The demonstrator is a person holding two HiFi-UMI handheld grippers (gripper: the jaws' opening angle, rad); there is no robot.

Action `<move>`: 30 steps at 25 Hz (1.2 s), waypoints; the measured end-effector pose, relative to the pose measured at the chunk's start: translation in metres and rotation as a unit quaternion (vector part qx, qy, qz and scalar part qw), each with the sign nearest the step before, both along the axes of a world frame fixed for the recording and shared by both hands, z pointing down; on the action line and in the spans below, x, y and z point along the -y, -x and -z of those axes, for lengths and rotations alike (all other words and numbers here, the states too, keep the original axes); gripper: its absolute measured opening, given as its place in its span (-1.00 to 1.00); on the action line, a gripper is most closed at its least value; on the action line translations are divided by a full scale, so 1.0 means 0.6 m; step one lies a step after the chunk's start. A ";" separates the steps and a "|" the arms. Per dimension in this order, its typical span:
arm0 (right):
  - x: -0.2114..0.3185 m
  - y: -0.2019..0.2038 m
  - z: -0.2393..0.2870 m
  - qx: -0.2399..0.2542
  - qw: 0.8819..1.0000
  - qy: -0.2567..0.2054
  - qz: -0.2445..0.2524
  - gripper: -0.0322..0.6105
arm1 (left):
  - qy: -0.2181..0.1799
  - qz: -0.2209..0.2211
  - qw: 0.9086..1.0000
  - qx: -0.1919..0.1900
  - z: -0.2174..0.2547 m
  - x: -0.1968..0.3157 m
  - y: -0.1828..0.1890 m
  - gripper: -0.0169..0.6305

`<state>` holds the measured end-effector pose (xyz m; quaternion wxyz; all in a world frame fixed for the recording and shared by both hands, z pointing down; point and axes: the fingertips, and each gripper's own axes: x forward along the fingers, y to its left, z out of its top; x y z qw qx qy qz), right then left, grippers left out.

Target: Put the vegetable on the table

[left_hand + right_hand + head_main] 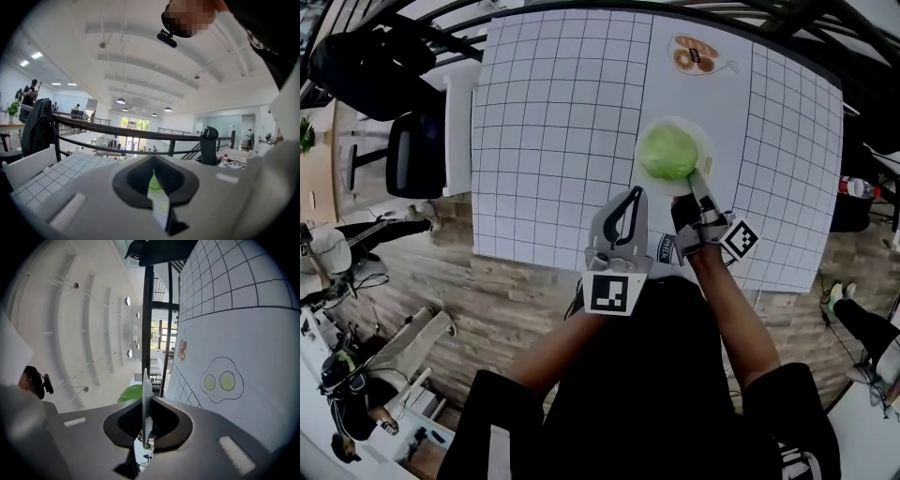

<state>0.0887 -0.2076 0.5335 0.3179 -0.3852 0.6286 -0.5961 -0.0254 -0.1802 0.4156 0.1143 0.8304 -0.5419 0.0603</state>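
A round green vegetable (667, 152) lies on a white plate (706, 142) over the near part of the gridded table (553, 112). My right gripper (698, 180), rolled on its side, is shut on the plate's near rim. In the right gripper view the plate (146, 390) shows edge-on between the jaws, with the vegetable (131, 392) behind it. I cannot tell whether the plate touches the mat. My left gripper (635, 194) hovers just left of the plate, shut and holding nothing. Through its narrow slit the left gripper (157, 197) view shows the vegetable (153, 184).
A food picture (694, 53) is printed at the table's far side, and a fried-egg drawing (220, 380) lies on the mat beside the plate. A black chair (417, 155) stands left of the table. A railing runs behind the table's far edge.
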 end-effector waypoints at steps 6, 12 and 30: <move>0.016 -0.023 -0.055 -0.001 1.000 0.007 0.010 -0.82 | 0.008 0.013 1.000 0.015 -0.024 0.027 0.000 -0.92; 0.018 -0.044 -0.114 -0.012 1.000 0.014 0.026 -0.82 | 0.015 0.013 0.999 0.025 -0.045 0.033 -0.015 -0.92; 0.021 -0.065 -0.242 -0.045 0.997 0.052 0.031 -0.82 | 0.029 0.021 0.998 0.058 -0.069 0.045 -0.005 -0.92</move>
